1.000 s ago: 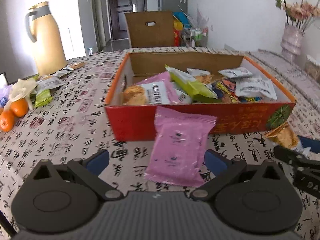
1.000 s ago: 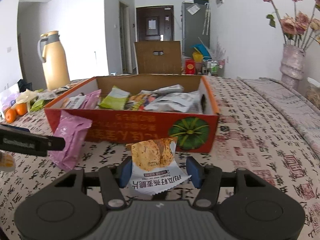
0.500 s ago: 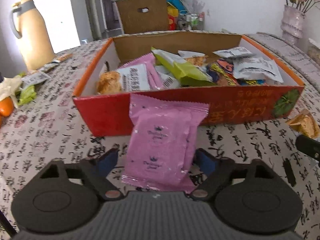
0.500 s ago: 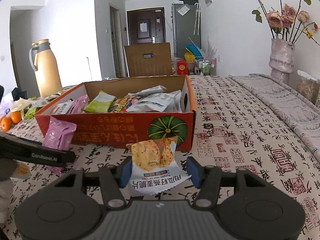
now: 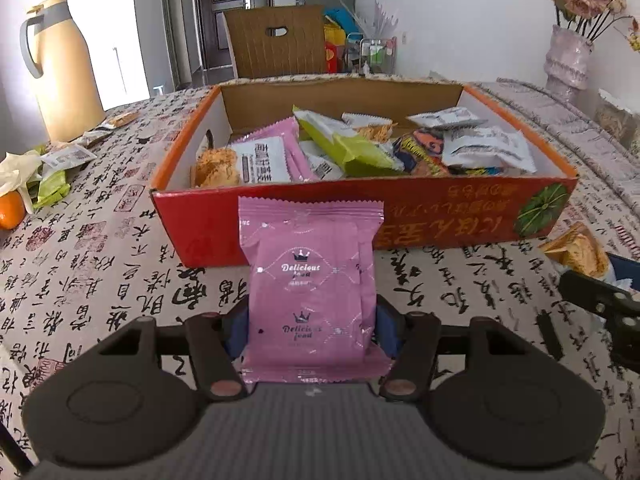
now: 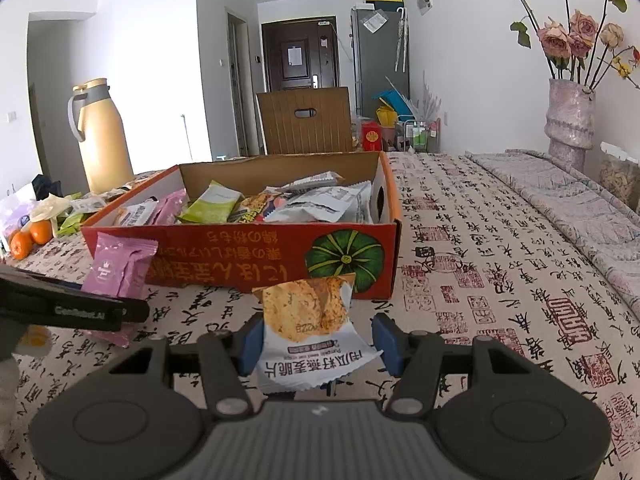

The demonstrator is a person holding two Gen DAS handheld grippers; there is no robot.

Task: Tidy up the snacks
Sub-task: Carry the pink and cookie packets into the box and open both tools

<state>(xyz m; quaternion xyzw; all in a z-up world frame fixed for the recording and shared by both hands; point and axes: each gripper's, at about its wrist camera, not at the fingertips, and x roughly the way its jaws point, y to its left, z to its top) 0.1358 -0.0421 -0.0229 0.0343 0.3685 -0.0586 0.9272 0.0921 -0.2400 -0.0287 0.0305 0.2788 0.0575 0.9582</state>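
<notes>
Left wrist: one pink packet [image 5: 310, 288], one box [image 5: 440, 216].

You have two tools: the left tool [image 5: 312, 330] and the right tool [image 6: 316, 338]. Each has one snack packet between its pads: one pink packet [image 5: 310, 280] and one white-and-orange cracker packet [image 6: 310, 328]. One red cardboard box [image 6: 240, 258] sits on the surface [image 6: 500, 280]; the loose packets heaped inside overlap too much to count exactly. You can also see three oranges [image 6: 30, 238], one yellow thermos jug [image 6: 102, 136] and one vase of roses [image 6: 570, 116].
</notes>
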